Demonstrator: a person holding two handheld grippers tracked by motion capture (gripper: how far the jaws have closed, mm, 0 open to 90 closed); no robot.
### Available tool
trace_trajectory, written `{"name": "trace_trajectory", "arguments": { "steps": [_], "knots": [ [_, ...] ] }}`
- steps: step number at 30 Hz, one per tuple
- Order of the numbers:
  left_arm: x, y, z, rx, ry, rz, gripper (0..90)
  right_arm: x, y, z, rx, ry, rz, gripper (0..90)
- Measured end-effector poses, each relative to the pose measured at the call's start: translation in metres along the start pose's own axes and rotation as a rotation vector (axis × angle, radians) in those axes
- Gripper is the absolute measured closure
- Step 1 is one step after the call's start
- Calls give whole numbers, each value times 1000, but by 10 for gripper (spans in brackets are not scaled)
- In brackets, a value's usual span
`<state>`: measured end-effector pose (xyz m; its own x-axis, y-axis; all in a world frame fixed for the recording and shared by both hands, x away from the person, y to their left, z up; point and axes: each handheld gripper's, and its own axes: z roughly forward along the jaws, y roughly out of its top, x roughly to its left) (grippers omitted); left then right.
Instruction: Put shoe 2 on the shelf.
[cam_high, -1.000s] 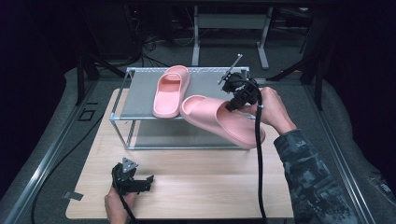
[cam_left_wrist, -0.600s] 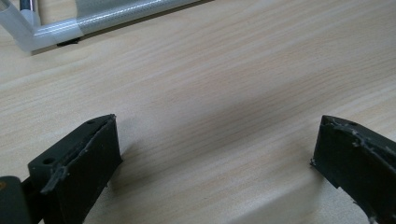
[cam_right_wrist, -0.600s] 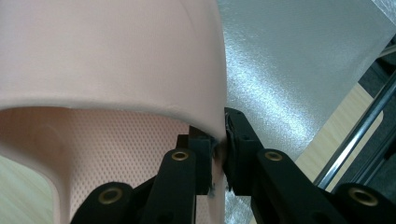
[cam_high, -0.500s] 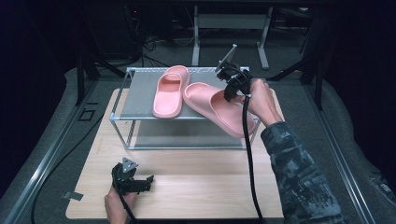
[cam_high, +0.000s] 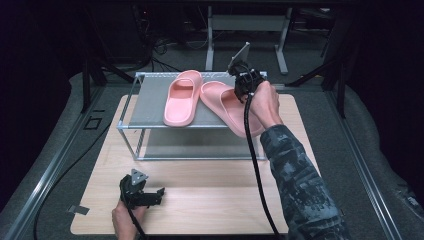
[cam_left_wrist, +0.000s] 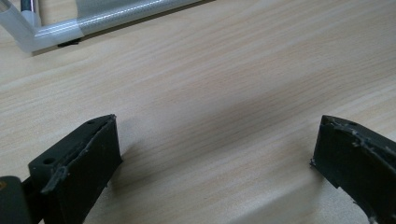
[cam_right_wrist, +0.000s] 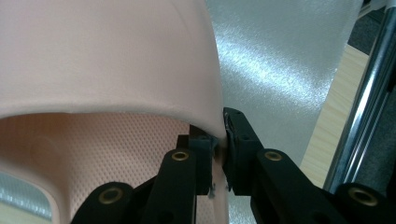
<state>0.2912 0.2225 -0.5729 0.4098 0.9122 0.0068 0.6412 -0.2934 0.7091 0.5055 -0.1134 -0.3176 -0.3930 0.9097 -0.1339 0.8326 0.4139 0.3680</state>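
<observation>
Since the earlier frames, the second pink slipper (cam_high: 231, 107) is being carried farther onto the top shelf of the metal rack (cam_high: 150, 95), and the right tool (cam_high: 243, 82) with its hand is being brought to the far right part of that shelf. The left tool (cam_high: 139, 192) is being kept at the same near-left spot on the worktop (cam_high: 210, 175).

In the right gripper view, the right tool is being seen clamped on the slipper's side wall, just beside the strap, with both jaws pressed against the pink rim (cam_right_wrist: 205, 93). The shelf's silver surface (cam_right_wrist: 280, 70) is being seen directly beyond it. The toe end is being held over the far part of the shelf, while the heel end is projecting past the shelf's near edge, toward the right. Whether the sole is already touching the shelf cannot be told.

The first pink slipper (cam_high: 182, 97) is lying flat on the shelf, just to the left of the carried one. In the left gripper view, the left tool (cam_left_wrist: 215, 154) is being held with its jaws wide apart and nothing between them, just above the bare wood, near a corner of the rack's base (cam_left_wrist: 42, 32).

One slipper is judged to be already placed; the other is judged to be almost in place. Squaring it beside its partner, setting it down and releasing it are judged to be left.
</observation>
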Motion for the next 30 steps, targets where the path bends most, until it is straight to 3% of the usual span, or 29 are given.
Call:
{"name": "trace_trajectory", "arguments": {
  "steps": [3,8,12,13,15,19,24,28,30],
  "knots": [
    [0,0,0,0,1,3,3,-1,5,3,-10,-26,38,828],
    [0,0,0,0,1,3,4,-5,10,12,-25,-15,85,783],
    [0,0,0,0,1,5,5,-5,2,5,-90,4,60,609],
    [0,0,0,0,1,5,5,-7,-2,-1,-108,31,49,591],
    [0,0,0,0,0,5,4,-9,-14,-12,-144,13,18,575],
    [0,0,0,-2,3,4,5,-16,-47,-28,-159,-30,-32,604],
    [0,0,0,-2,3,3,4,-31,-78,-21,-86,-37,-33,673],
    [0,0,0,-2,3,1,5,-33,-87,-14,-72,58,-20,733],
    [0,0,0,-2,2,-2,4,-27,-87,-14,-87,63,-27,744]
  ]
}}
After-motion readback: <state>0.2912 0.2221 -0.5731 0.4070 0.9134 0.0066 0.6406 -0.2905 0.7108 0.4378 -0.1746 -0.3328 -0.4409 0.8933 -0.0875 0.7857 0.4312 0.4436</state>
